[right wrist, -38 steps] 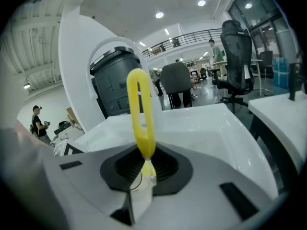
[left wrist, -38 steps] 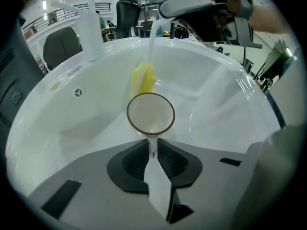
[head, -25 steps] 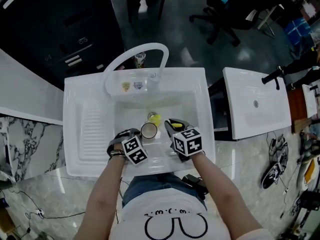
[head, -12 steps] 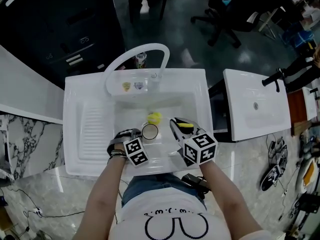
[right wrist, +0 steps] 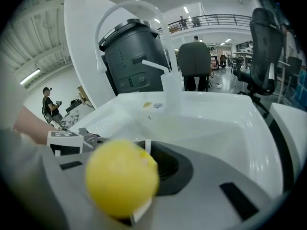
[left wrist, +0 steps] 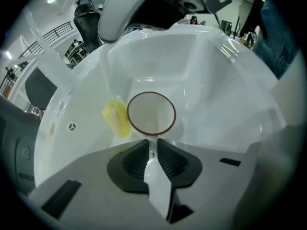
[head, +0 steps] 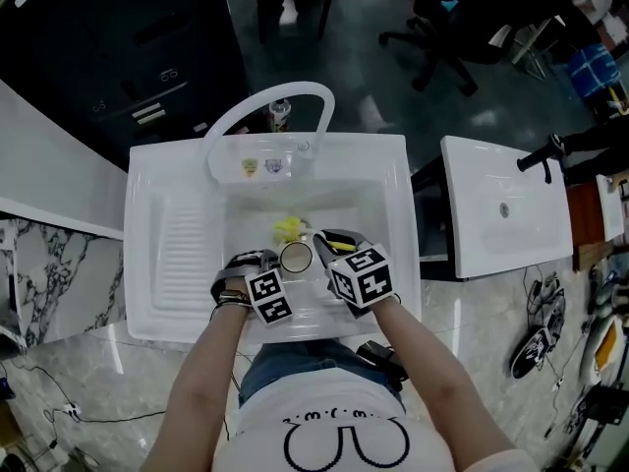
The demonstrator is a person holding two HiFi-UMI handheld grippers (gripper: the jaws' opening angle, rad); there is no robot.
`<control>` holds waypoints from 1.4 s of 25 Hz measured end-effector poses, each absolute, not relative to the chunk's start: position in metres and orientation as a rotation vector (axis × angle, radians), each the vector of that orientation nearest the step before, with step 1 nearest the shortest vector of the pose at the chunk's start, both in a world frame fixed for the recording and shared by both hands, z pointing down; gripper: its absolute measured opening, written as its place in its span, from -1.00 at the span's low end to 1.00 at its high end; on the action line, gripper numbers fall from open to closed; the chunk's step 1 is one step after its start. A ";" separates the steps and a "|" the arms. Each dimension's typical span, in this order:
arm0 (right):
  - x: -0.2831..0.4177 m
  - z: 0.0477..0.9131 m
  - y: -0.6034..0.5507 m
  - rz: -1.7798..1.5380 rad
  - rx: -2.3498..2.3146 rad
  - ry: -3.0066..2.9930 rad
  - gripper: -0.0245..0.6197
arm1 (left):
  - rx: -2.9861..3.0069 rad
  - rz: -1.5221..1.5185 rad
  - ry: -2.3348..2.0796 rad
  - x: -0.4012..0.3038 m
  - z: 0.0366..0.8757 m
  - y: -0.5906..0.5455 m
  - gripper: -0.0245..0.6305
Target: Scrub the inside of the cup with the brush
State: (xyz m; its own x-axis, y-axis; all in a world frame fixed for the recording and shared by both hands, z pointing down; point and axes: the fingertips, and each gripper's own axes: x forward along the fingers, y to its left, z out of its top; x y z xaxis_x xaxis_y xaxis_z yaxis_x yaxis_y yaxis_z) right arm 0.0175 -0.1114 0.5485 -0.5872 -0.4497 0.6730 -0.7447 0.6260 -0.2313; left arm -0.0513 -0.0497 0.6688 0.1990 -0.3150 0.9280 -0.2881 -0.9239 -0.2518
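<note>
A white cup (head: 295,256) with a dark rim (left wrist: 151,113) stands upright in the white sink (head: 383,180). My left gripper (head: 273,265) (left wrist: 152,140) is shut on the cup's white handle (left wrist: 156,176), near side. My right gripper (head: 331,246) (right wrist: 144,153) is shut on a brush; a yellow knob (right wrist: 122,176) fills the space between its jaws. The brush's yellow head (head: 288,228) (left wrist: 116,118) is outside the cup, close by its far left side. The cup's inside looks empty.
A white arched faucet (head: 265,116) rises behind the basin. A ribbed drainboard (head: 182,254) lies at the left. The drain (left wrist: 72,127) sits left of the brush head. A second white basin (head: 501,214) stands at the right. Office chairs (head: 432,28) stand on the dark floor beyond.
My right gripper swung out to the right, then came back left toward the cup. The brush head shifted left along the cup's far side. The left gripper and cup stayed put.
</note>
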 end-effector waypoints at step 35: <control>-0.015 0.541 -0.107 0.484 0.730 -2.045 -0.78 | -2.209 -1.907 0.428 -0.037 0.664 -0.046 -0.73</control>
